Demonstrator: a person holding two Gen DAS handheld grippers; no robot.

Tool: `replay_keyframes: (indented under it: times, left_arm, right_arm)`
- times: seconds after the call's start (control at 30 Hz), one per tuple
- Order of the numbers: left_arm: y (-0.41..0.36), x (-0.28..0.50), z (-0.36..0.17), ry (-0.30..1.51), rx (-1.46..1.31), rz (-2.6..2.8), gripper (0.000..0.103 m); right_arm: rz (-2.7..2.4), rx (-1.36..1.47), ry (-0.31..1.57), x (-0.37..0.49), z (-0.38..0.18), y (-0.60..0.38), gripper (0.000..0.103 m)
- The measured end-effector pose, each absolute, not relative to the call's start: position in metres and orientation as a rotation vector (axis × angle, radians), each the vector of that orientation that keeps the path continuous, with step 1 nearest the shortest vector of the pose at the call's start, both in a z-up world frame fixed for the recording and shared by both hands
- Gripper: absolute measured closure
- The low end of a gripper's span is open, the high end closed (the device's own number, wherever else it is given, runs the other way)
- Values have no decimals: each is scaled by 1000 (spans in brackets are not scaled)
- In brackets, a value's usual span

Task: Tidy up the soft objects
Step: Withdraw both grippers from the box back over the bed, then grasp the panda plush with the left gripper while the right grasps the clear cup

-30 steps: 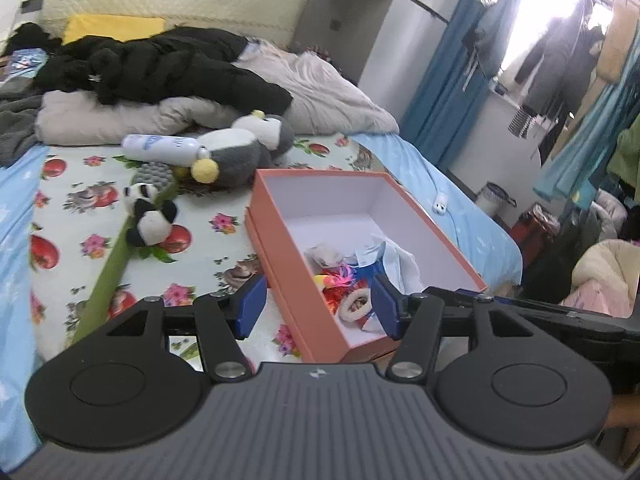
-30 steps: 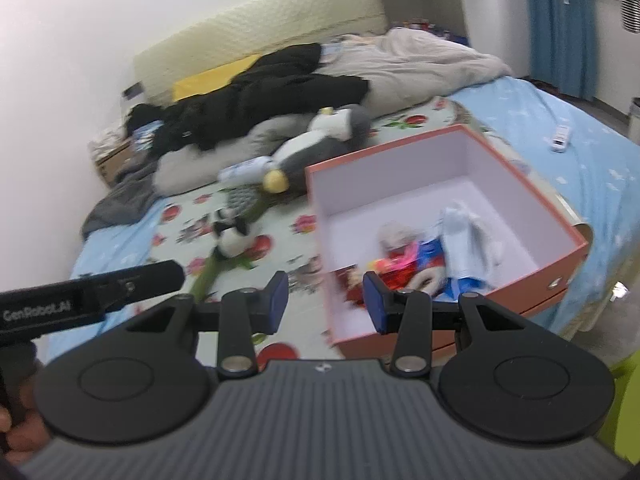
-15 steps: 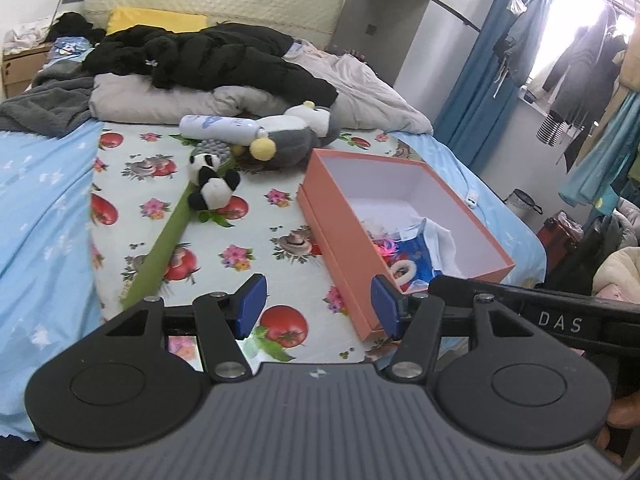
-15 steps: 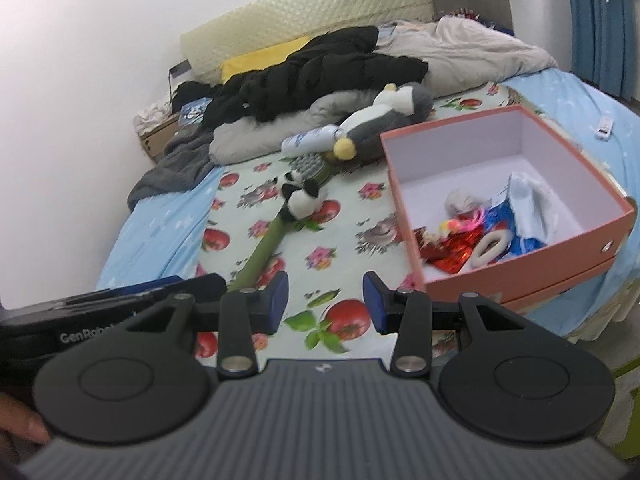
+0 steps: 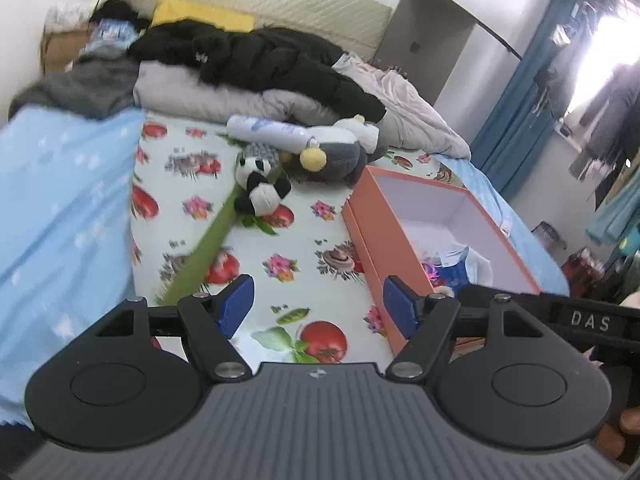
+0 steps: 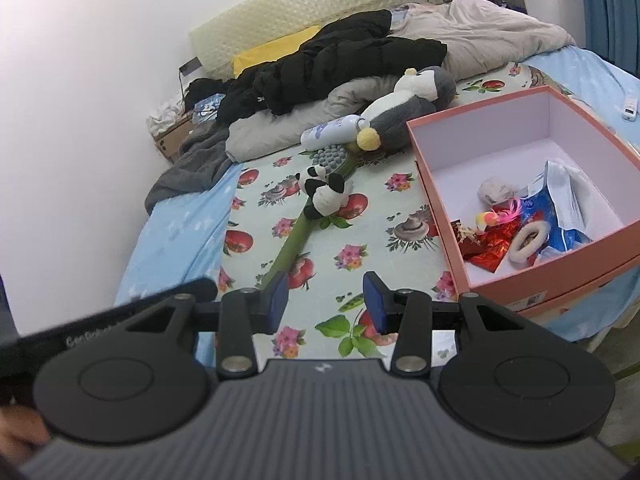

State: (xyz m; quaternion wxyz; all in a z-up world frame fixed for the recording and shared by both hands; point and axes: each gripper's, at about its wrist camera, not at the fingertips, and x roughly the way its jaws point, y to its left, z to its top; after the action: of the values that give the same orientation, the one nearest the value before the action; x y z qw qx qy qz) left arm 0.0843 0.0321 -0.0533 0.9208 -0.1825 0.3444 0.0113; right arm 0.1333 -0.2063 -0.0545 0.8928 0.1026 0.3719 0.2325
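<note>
A small panda plush (image 5: 260, 186) (image 6: 325, 194) lies on a long green stalk (image 5: 208, 248) (image 6: 296, 240) in the middle of the flowered bedsheet. Behind it rests a grey-and-white penguin plush (image 5: 340, 148) (image 6: 404, 108). An orange box (image 5: 384, 240) (image 6: 436, 204) at the right holds several small soft items. My left gripper (image 5: 318, 308) hovers over the sheet near the bed's front edge, its jaws opening with nothing between them. My right gripper (image 6: 326, 300) stands open and empty, also short of the toys.
A white spray bottle (image 5: 268, 130) (image 6: 332, 128) leans by the penguin. A black jacket (image 5: 260, 56) (image 6: 340, 60) and grey bedding are piled at the headboard. A blue blanket (image 5: 60, 208) covers the left side. A white remote (image 6: 630, 106) lies far right.
Both grippers have drawn back and to the left from the orange box, so more of the bed shows. The left jaws stand wider than before.
</note>
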Motion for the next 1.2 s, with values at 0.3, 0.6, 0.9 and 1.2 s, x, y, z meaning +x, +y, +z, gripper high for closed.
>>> replay_keyframes:
  times: [0.3, 0.6, 0.9, 1.2]
  left_arm:
    - [45, 109, -70, 743, -343, 72, 27]
    - [78, 170, -91, 776, -353, 117, 27]
    - [92, 240, -121, 783, -339, 99, 28]
    - [103, 316, -177, 842, -300, 43, 28]
  right_arm:
    - [473, 201, 820, 172, -65, -193, 57]
    - [508, 178, 891, 247, -73, -164, 57]
    - [511, 219, 980, 342, -106, -128, 58]
    - [444, 251, 1072, 435, -158, -98, 57]
